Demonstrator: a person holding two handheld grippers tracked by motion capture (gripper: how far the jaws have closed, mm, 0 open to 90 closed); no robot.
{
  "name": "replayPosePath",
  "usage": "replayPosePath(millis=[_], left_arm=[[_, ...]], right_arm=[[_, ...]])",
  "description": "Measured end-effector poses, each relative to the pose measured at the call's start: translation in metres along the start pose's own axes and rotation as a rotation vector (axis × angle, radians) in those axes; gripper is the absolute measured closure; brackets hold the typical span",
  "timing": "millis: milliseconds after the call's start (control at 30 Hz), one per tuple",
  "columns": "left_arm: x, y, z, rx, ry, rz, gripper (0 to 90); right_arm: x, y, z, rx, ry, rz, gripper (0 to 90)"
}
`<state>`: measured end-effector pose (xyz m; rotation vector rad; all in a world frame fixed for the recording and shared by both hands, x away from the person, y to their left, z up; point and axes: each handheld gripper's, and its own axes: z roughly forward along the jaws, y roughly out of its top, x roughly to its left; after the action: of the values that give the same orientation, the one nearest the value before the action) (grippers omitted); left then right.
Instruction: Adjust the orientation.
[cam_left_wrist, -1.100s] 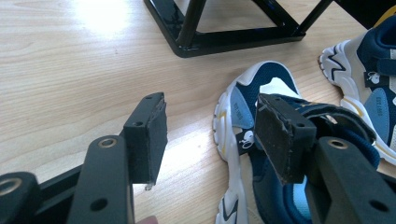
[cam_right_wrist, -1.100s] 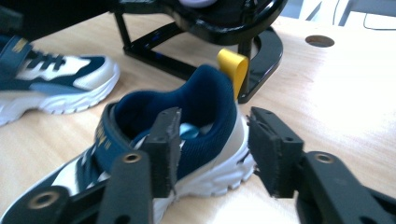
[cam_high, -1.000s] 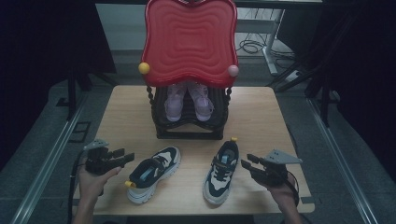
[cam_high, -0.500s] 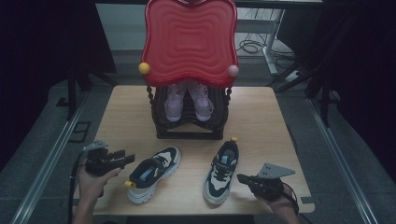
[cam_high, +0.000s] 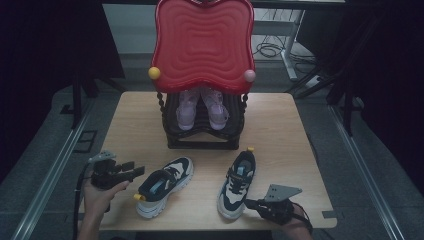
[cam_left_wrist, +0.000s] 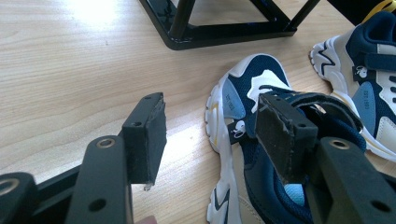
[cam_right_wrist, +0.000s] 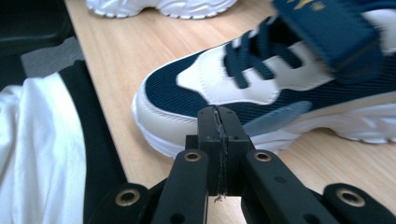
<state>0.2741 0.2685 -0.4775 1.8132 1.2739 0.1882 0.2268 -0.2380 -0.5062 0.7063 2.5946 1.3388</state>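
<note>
At the near edge of the worktop (cam_high: 300, 150) the right tongs (cam_high: 251, 204) are held low with the jaws pressed together on nothing, their tip just beside the toe of the right shoe (cam_high: 237, 184), which in the right gripper view lies straight ahead of the closed jaws. That shoe's long axis runs from the near edge towards the far edge, toe nearest the person, heel with a yellow tab farthest. Towards the near left corner the left tongs (cam_high: 135, 170) are spread wide; in the left gripper view the right-hand pad (cam_left_wrist: 280, 133) stands over the collar of the left shoe (cam_high: 165, 186) and the other pad over bare wood, so the shoe's heel side lies between and just ahead of them. Its long axis is slanted, the toe pointing towards the far right. Each hand is nearest its own shoe, and the left seems the readier to close. Both shoes are soft: navy mesh, white and cream leather-like panels, a strap over dark laces, thick ridged white soles. The worktop is pale wood-grain laminate. Farther off, mid-worktop, a black rack (cam_high: 202, 135) carries a pair of pale pink shoes (cam_high: 201, 107) beneath a glossy, ridged red panel (cam_high: 202, 42).
</note>
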Motion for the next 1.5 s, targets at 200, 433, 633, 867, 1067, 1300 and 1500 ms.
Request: replayPosePath(millis=[200,433,633,867,1067,1300,1500], left_arm=[[0.000,-0.001,0.001,0.007,-0.003,0.000,42.8],[0.000,-0.001,0.001,0.013,-0.003,0.001,42.4],[0.001,-0.001,0.002,0.024,-0.004,0.003,42.3],[0.002,-0.001,0.001,0.027,-0.004,0.002,42.2],[0.003,-0.002,0.000,0.026,-0.006,-0.003,42.0],[0.005,-0.002,-0.001,0.020,-0.006,-0.010,41.4],[0.005,-0.002,-0.002,0.020,-0.005,-0.011,41.3]], right_arm=[[0.003,0.001,0.005,0.011,0.021,-0.023,89.3],[0.005,0.001,0.009,0.024,0.030,-0.032,89.3],[0.008,0.003,0.013,0.022,0.026,-0.038,89.3],[0.012,0.009,0.024,0.012,0.019,-0.038,89.3],[0.016,0.016,0.036,0.001,-0.002,-0.036,89.3],[0.021,0.025,0.049,-0.018,-0.061,-0.040,89.3],[0.019,0.031,0.058,-0.038,-0.100,-0.002,89.3]])
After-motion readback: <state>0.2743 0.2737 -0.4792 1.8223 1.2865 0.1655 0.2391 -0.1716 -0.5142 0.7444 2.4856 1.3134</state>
